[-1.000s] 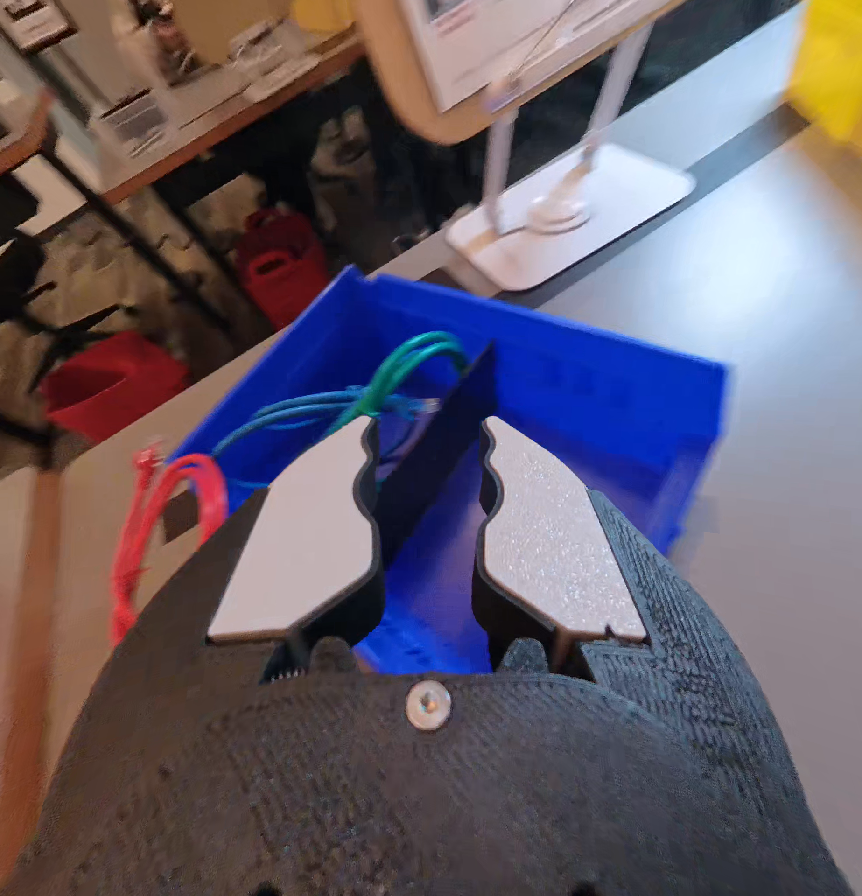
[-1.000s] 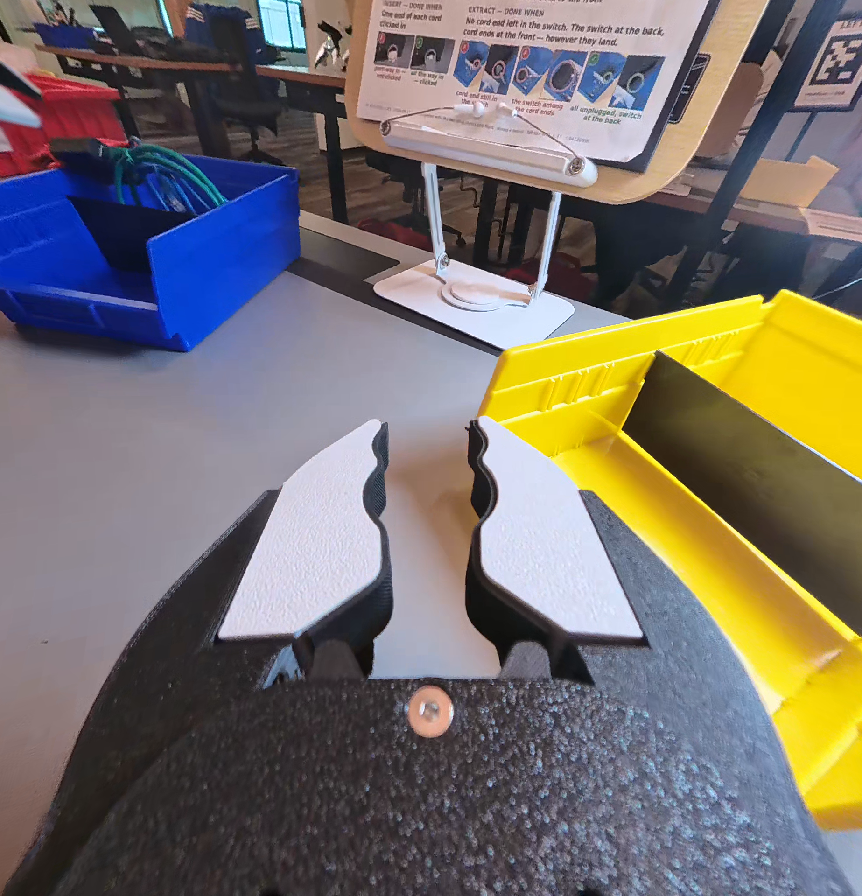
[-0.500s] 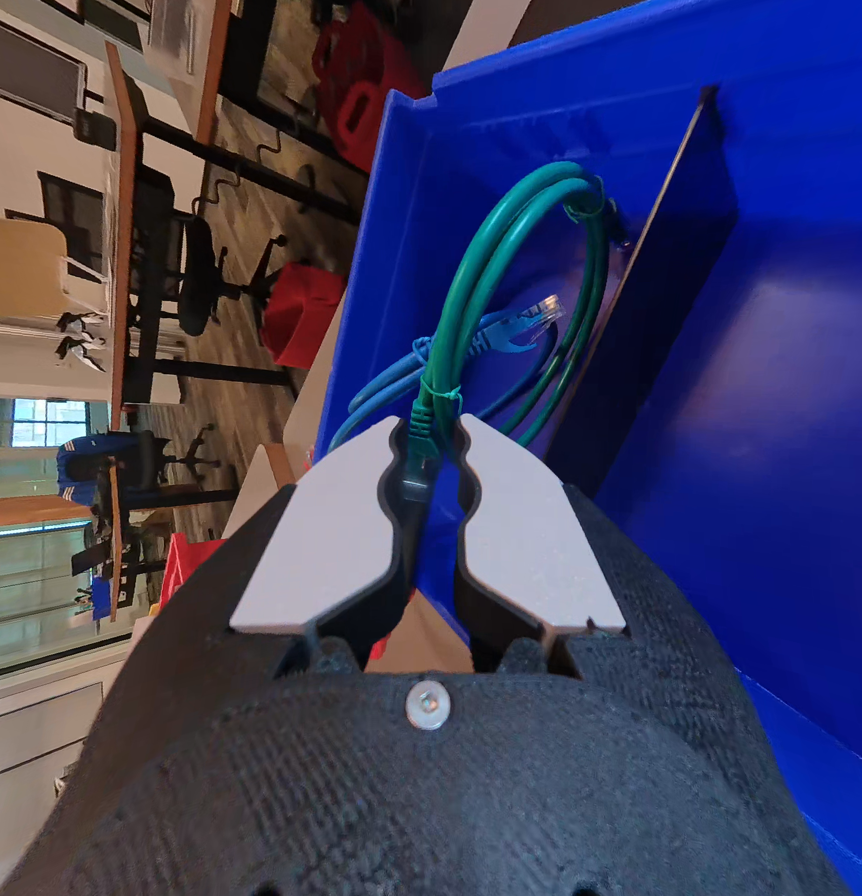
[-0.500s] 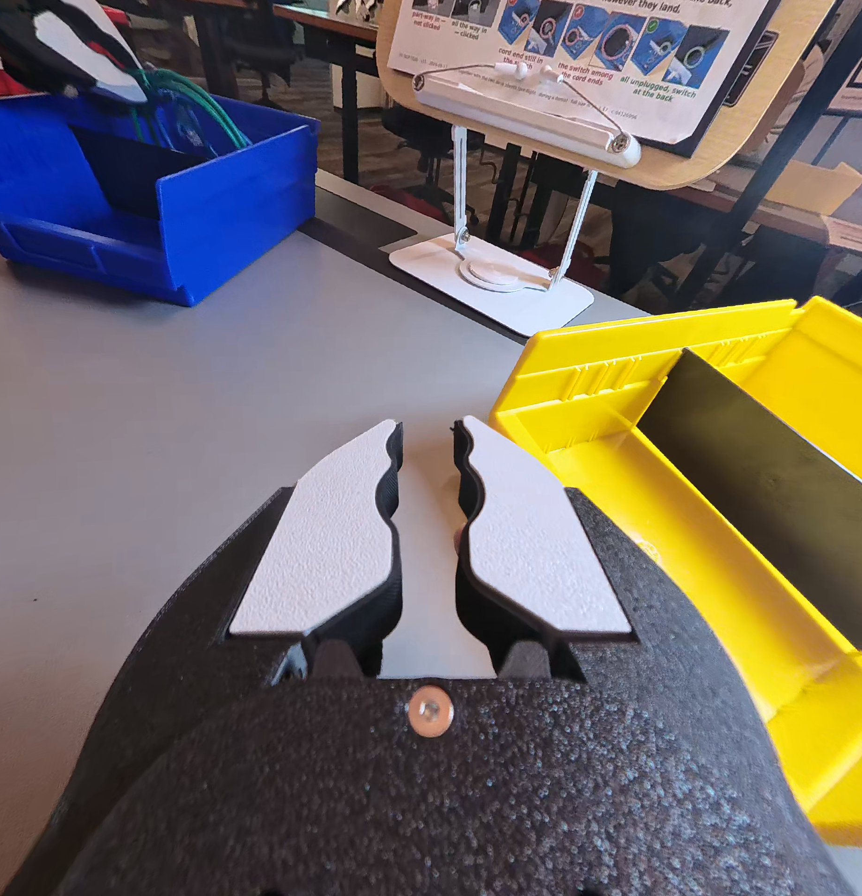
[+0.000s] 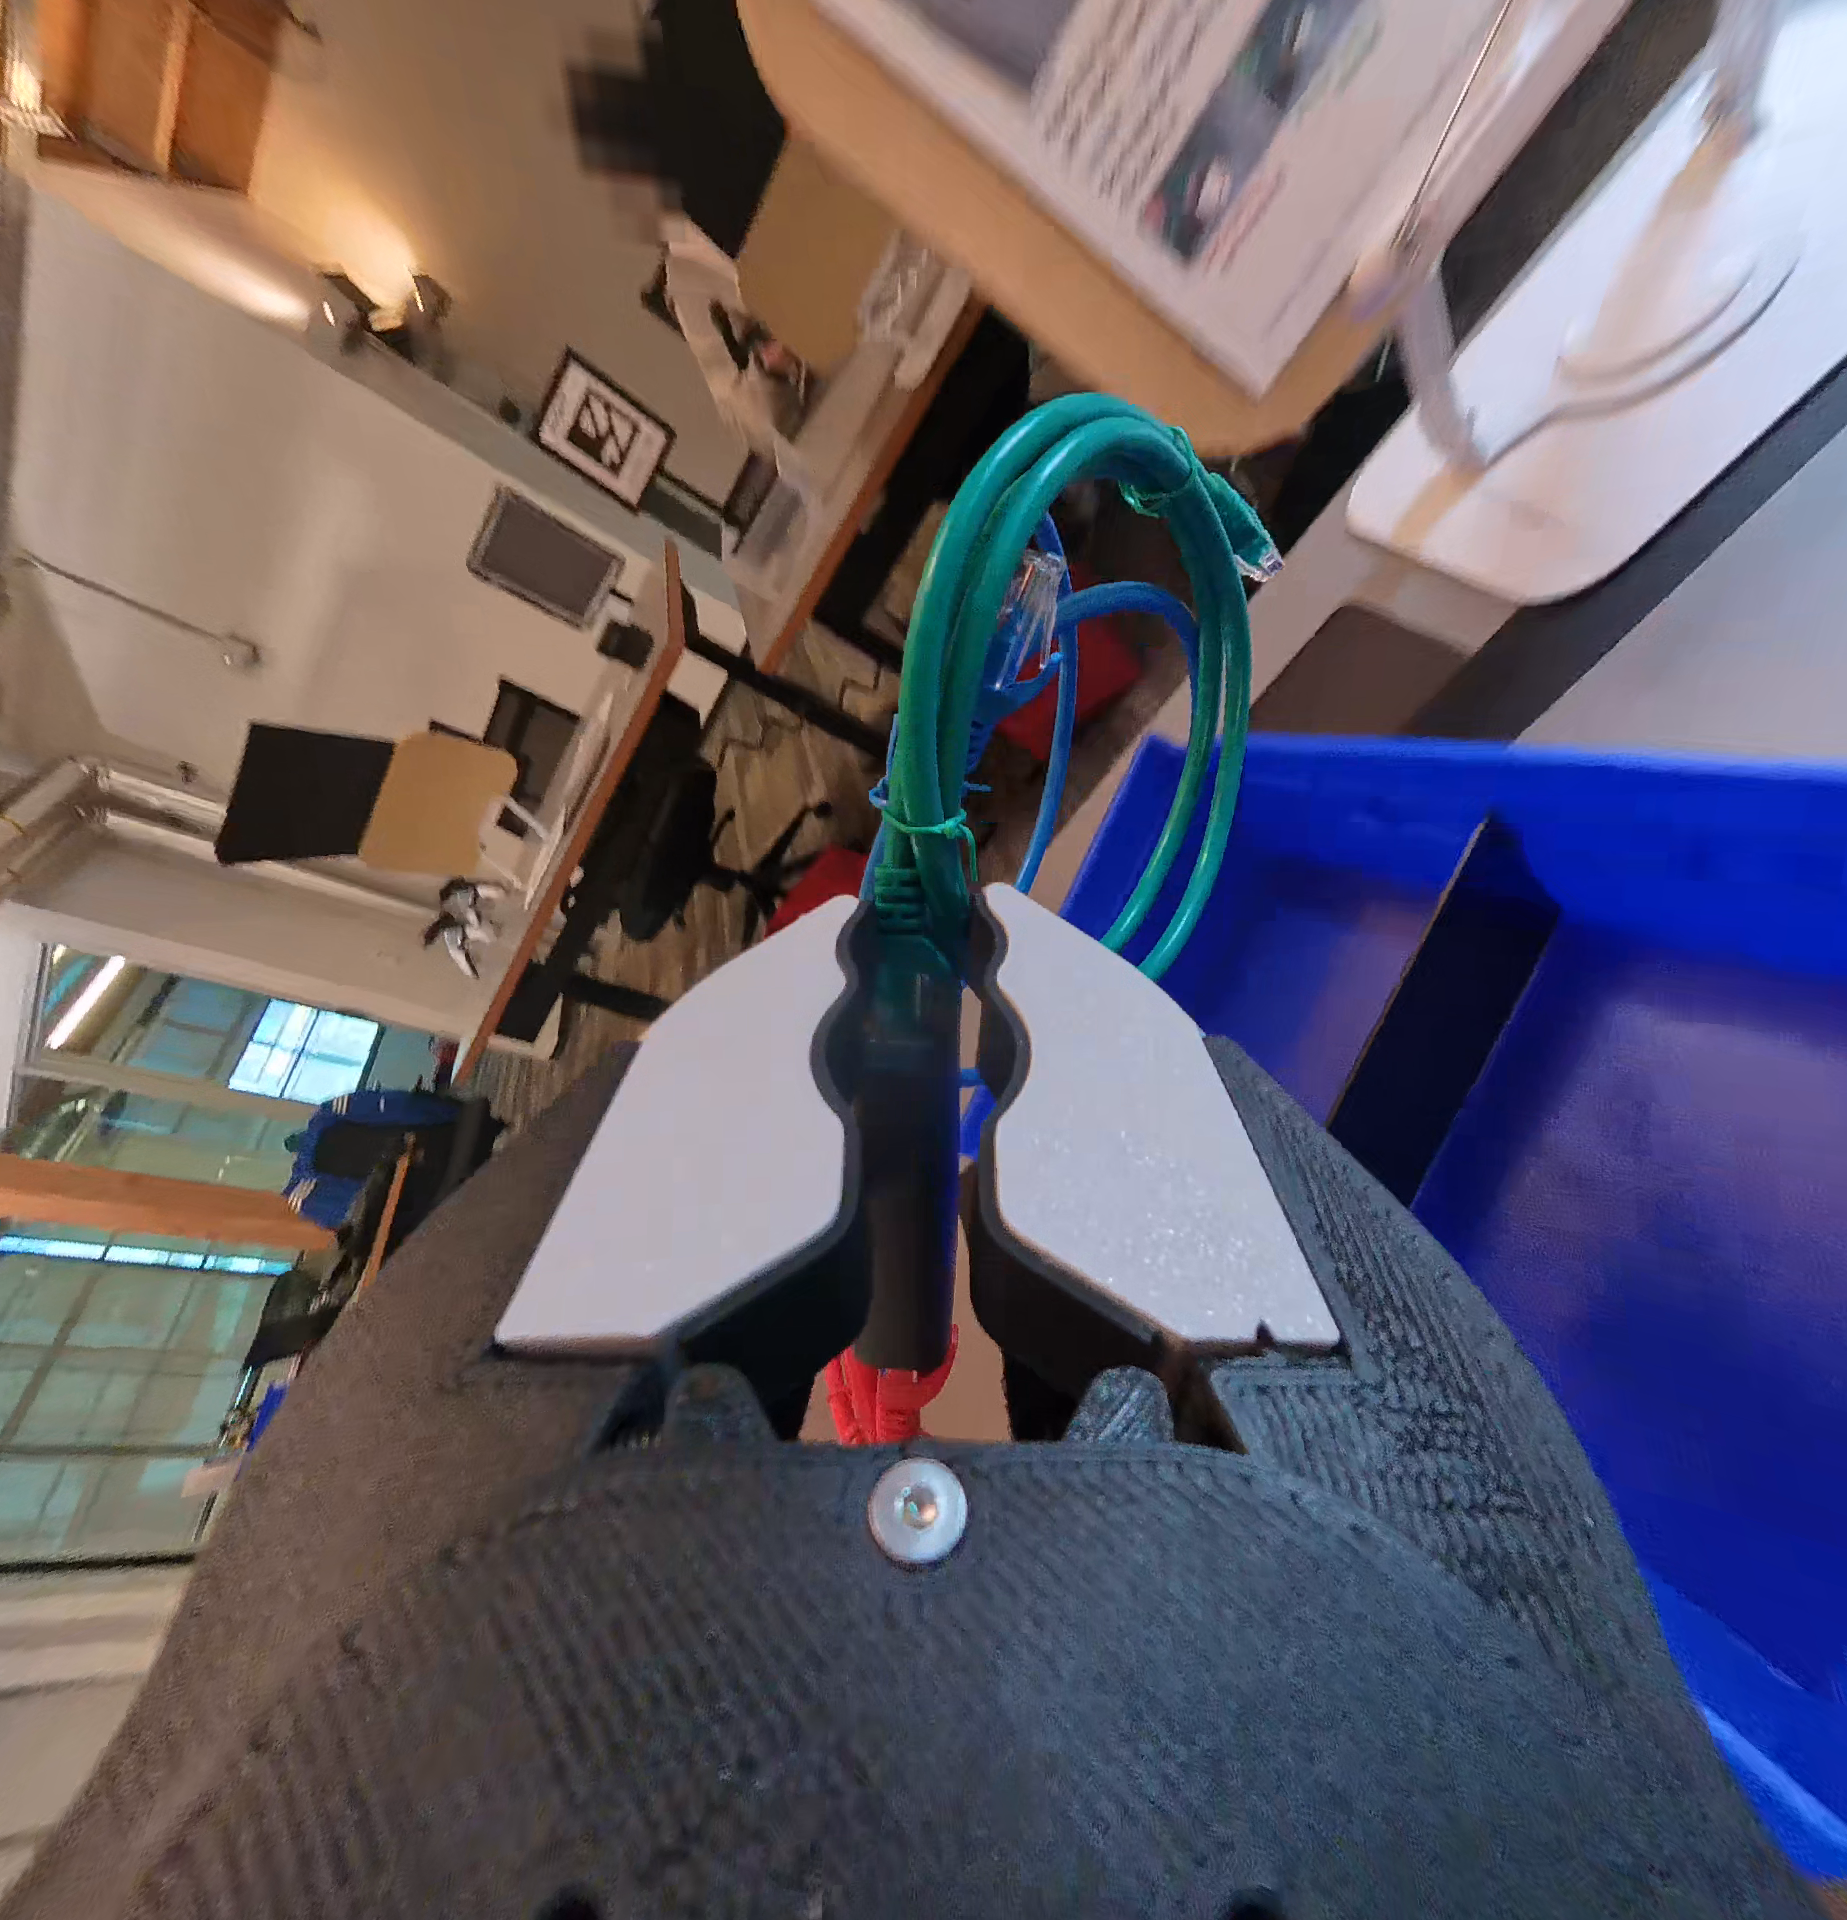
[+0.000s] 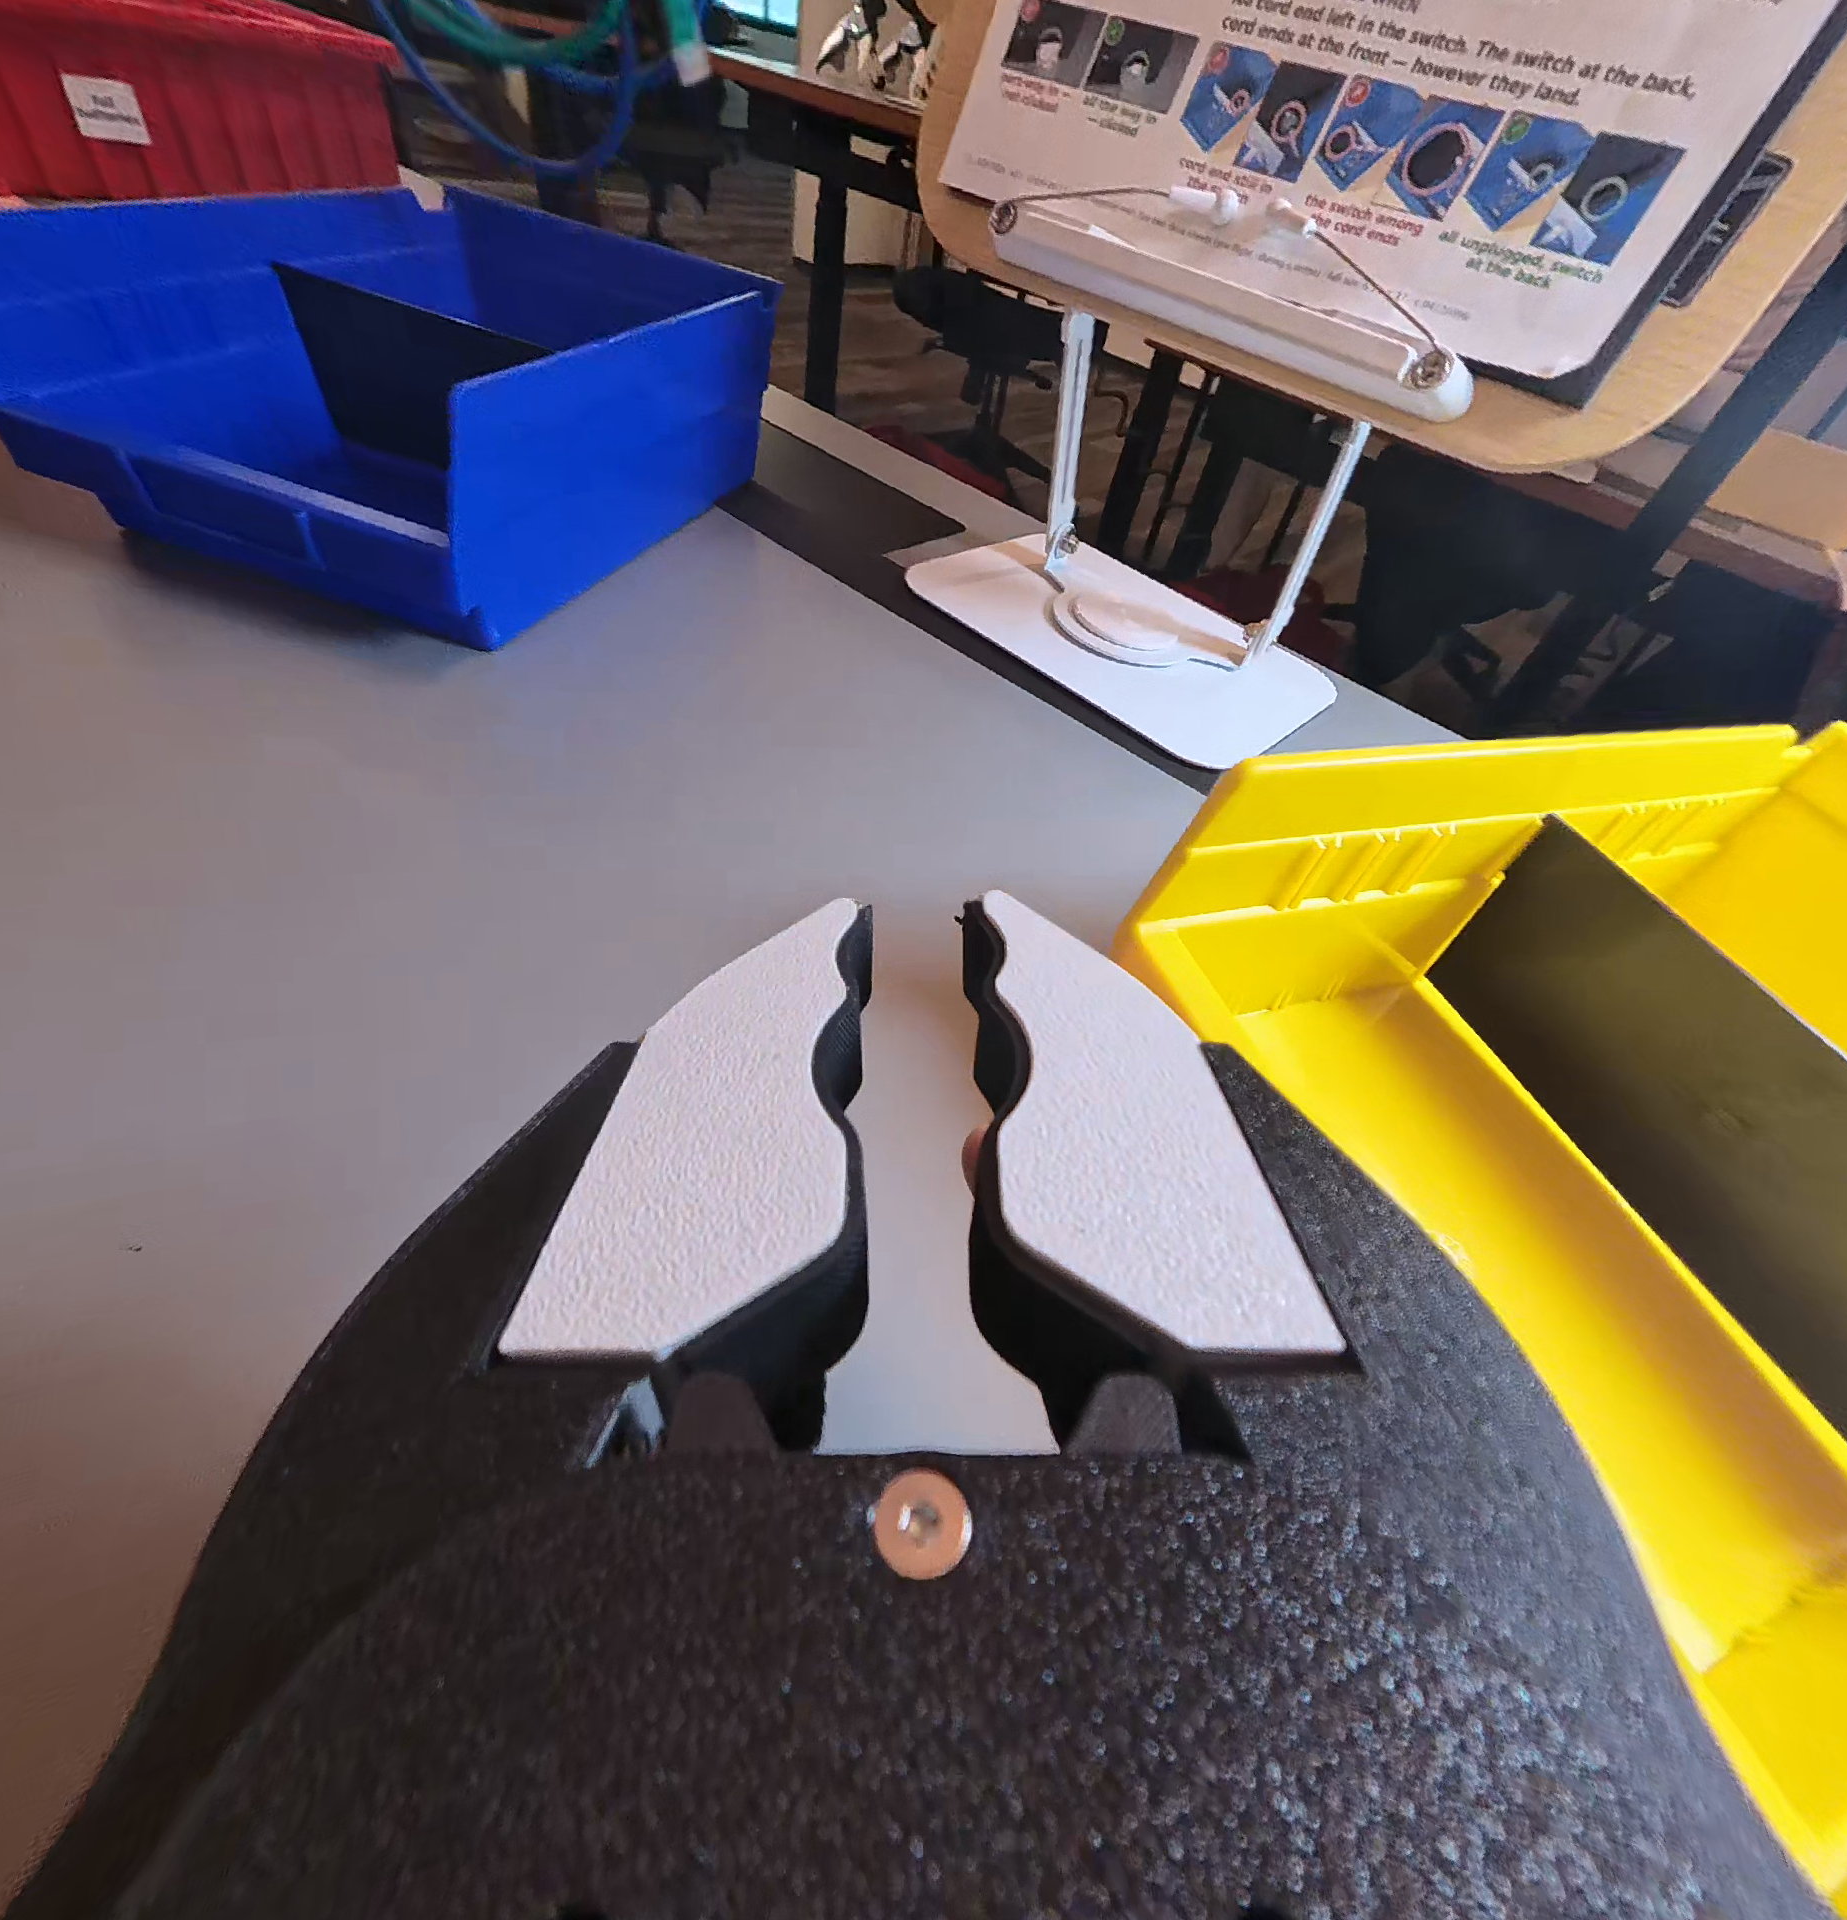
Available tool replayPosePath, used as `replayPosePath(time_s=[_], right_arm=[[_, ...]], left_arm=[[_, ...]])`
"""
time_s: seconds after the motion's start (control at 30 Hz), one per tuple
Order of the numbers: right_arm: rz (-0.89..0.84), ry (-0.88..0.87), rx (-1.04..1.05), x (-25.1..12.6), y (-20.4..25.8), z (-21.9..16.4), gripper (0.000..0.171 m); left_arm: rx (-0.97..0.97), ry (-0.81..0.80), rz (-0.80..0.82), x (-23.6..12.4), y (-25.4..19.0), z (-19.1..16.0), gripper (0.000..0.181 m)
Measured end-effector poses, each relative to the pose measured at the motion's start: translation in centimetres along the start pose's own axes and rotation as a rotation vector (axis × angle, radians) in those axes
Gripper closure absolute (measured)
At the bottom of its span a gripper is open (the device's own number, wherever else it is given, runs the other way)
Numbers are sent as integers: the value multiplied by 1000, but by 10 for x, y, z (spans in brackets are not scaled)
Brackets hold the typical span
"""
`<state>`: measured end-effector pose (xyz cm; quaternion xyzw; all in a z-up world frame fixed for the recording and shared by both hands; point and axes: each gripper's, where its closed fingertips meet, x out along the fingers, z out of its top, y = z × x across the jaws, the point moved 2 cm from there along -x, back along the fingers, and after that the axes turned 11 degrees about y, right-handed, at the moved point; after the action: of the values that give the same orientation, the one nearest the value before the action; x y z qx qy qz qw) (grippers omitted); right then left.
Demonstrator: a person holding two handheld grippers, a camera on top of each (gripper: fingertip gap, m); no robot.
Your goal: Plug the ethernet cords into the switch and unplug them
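Green cord [image 5: 1080, 582] is what your left tongs [image 5: 914, 940] have: the fingers are closed on its plug end and the coiled loop stands up past the tips, above the blue bin [image 5: 1677, 1091]. A blue cord [image 5: 1054, 665] is tangled into that loop and hangs with it. Only your left camera shows the pinch, plus a bit of red cord [image 5: 883, 1397] peeking out under the fingers near the base. Your right camera catches just the cords dangling at its top edge [image 6: 545, 52], above the bin [image 6: 586, 436], with a red bin [image 6: 171, 104] behind it. That view alone shows the yellow bin [image 6: 1314, 935] with its black divider, and the instruction sheet on a white stand [image 6: 1158, 644]. Your right tongs [image 6: 917, 920] sit over the grey table [image 6: 379, 883] beside the yellow bin, fingers a narrow gap apart, holding nothing.
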<state>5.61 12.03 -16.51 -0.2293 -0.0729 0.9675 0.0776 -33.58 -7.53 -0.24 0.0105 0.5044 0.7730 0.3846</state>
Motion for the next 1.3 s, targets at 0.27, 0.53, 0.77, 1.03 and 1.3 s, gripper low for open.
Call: replayPosePath(time_s=[0.27,0.53,0.77,1.03,1.3], right_arm=[[128,-18,-24,4,36,8,147],[250,-79,-150,-2,78,16,132],[410,-130,-134,-6,104,19,124],[273,-27,-251,-4,84,10,166],[337,25,-270,-55,30,13,144]], left_arm=[[-79,-390,-329,-110,-81,101,163],[-237,-648,-871,-172,-209,135,164],[-584,-683,-1367,-175,-252,120,165],[-480,-716,-1156,-171,-250,106,165],[-323,-687,-897,-168,-245,106,165]])
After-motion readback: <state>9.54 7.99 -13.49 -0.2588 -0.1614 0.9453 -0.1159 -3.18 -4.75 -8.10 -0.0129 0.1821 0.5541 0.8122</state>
